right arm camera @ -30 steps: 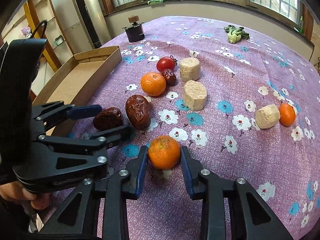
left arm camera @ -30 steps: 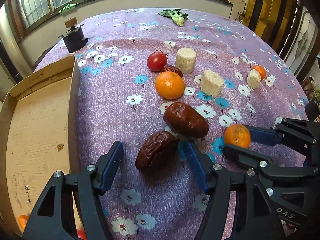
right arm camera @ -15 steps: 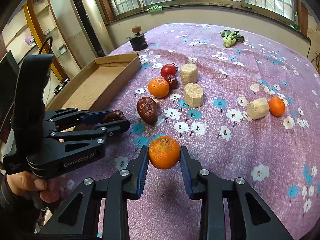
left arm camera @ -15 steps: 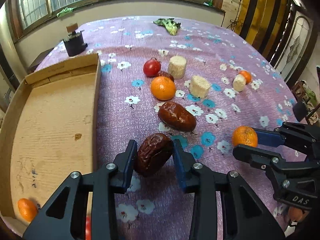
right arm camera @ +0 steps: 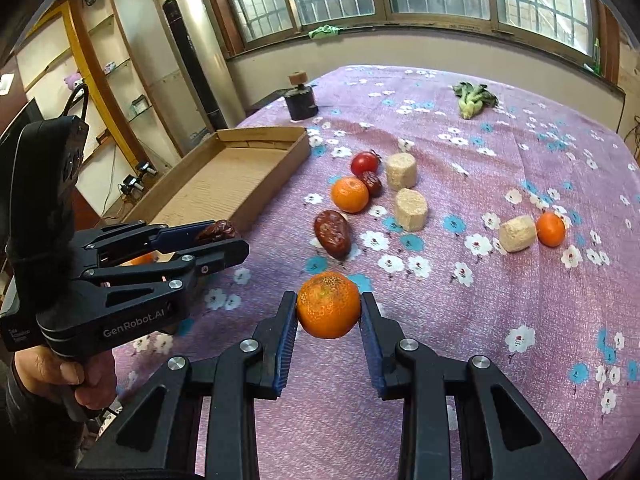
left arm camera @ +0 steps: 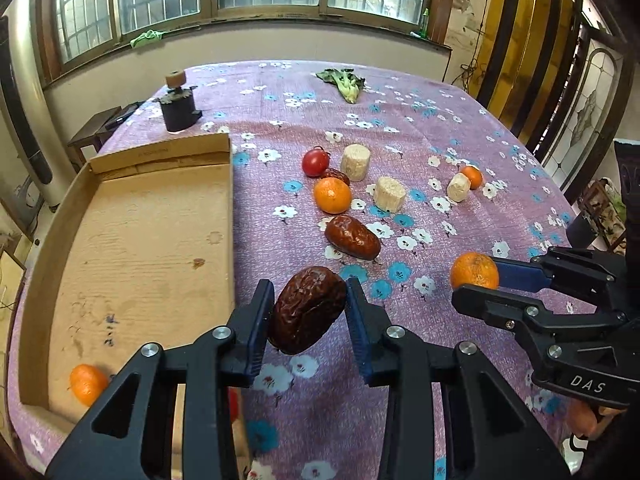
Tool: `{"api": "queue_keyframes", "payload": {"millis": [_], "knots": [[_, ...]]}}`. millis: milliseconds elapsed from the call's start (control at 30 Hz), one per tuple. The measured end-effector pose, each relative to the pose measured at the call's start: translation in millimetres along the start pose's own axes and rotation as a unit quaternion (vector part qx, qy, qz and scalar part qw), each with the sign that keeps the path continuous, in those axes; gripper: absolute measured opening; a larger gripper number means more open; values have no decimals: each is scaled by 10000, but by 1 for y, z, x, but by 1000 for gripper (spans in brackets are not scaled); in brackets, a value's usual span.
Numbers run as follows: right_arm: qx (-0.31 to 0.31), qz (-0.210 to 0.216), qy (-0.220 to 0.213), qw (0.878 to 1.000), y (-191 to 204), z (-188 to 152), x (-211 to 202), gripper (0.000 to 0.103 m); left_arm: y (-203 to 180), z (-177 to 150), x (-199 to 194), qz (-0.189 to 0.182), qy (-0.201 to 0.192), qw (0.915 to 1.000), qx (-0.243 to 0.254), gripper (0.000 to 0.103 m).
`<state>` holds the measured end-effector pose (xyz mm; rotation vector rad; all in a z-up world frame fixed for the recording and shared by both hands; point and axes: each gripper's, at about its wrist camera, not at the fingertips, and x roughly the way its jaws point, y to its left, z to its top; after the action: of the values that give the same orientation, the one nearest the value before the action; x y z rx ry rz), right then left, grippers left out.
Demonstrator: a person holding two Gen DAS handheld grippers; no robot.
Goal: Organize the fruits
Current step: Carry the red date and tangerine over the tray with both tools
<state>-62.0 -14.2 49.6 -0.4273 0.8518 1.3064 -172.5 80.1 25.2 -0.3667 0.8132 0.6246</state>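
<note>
Floral tablecloth (left arm camera: pixel 280 92), date (left arm camera: pixel 306 310) between fingers (left arm camera: pixel 256 320)

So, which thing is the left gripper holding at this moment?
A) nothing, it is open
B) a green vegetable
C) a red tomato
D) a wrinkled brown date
D: the left gripper is shut on the wrinkled brown date, lifted off the cloth.

Purple floral tablecloth (left arm camera: pixel 460 128) over the whole table. At the far left corner, a dark round holder (left arm camera: pixel 179 112) topped by a small cork-like knob, possibly a grinder. Near the far edge, a leafy green vegetable (left arm camera: pixel 343 83). Among the flowers, three pale cut cylinders (left arm camera: pixel 355 162) (left arm camera: pixel 389 194) (left arm camera: pixel 458 187). On the windowsill, a crumpled green cloth (right arm camera: pixel 323 31). By the wall, a tall silver column unit (right arm camera: pixel 196 60).
</note>
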Motion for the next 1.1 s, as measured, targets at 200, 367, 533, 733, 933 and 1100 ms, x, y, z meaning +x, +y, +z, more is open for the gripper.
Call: {"api": "queue_keyframes", "payload": {"millis": [200, 367, 533, 733, 933, 1100], "knots": [[-102, 61, -42, 9999, 14, 3, -2, 31, 8, -4, -12, 15, -86, 9999, -74, 34], [-200, 120, -92, 9997, 26, 6, -6, 31, 12, -5, -20, 30, -167, 9998, -98, 34], [-287, 197, -127, 9993, 35, 10, -8, 31, 17, -6, -28, 73, -241, 9996, -137, 34], [-385, 291, -149, 9987, 48, 13, -8, 31, 28, -8, -35, 151, -292, 9992, -219, 34], [-491, 379, -156, 9980, 60, 17, -6, 31, 38, -10, -39, 211, -327, 9988, -296, 34], [-567, 423, -149, 9974, 68, 20, -3, 31, 45, -12, -41, 232, -344, 9985, -359, 34]]}}
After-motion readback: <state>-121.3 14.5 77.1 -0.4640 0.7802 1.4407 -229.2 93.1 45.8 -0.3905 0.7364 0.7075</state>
